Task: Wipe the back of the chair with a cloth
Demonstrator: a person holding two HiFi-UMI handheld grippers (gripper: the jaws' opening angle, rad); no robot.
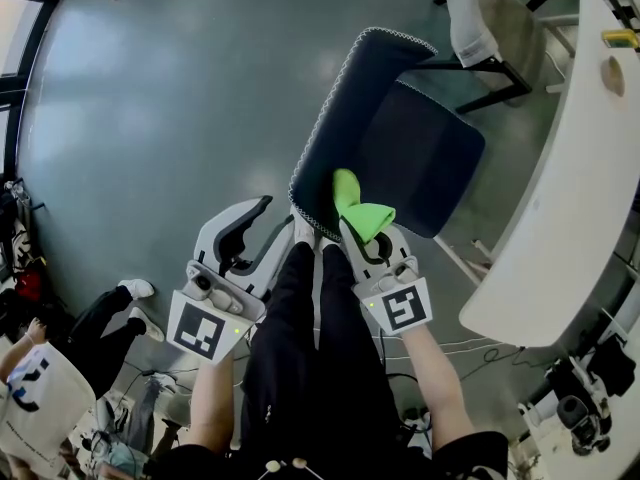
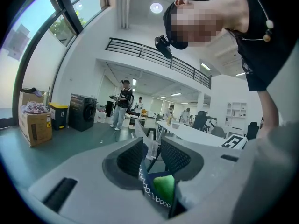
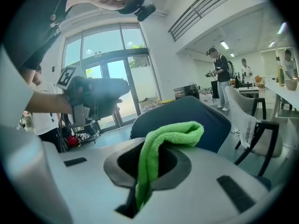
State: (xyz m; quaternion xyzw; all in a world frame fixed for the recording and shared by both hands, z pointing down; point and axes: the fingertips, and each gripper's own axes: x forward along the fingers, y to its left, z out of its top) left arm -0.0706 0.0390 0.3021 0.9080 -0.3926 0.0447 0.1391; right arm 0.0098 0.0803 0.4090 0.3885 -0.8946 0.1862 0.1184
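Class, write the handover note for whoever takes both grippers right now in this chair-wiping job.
Left gripper: open and empty, close beside the stitched edge of the chair back.
Right gripper: shut on the cloth, held at the near end of the chair back; whether it touches can't be told.
Done: cloth is in hand and at the chair.
Left: wipe along the chair back; nothing shows how much is already wiped.
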